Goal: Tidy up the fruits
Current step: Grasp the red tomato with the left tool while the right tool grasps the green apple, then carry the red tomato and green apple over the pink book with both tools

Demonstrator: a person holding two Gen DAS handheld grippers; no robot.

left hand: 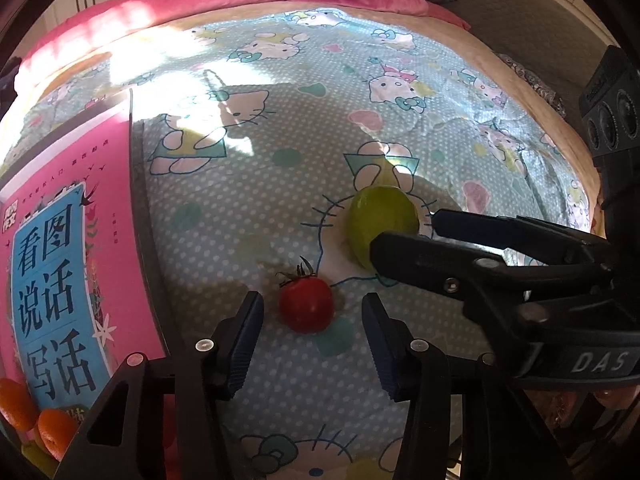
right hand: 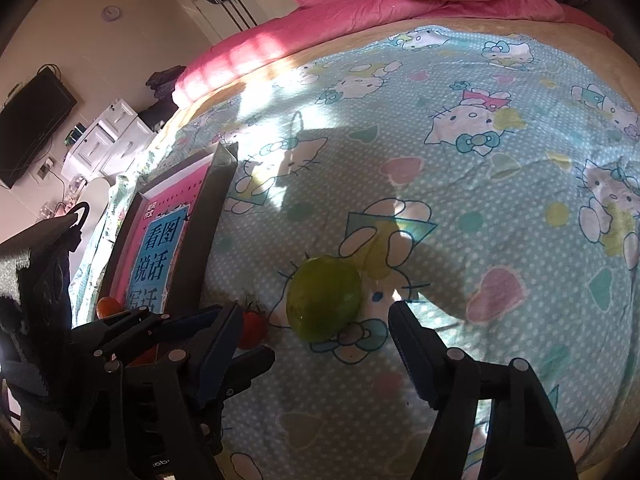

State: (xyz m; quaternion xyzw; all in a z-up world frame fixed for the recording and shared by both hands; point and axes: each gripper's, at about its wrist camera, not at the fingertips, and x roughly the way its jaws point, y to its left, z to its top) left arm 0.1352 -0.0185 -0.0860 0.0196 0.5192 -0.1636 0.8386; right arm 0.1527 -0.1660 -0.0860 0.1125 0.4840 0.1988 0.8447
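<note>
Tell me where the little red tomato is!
The little red tomato lies on the cartoon-cat bedsheet, low in the left wrist view, just ahead of the left claw, between its open fingers. The green fruit sits right of it.

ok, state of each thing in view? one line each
tomato: on the sheet, between the left gripper's open fingers, untouched
green fruit: on the sheet, ahead of the right gripper, not gripped
left gripper: open, around the tomato
right gripper: open, straddling the green fruit
oranges: in the tray
book: flat in the tray
</note>
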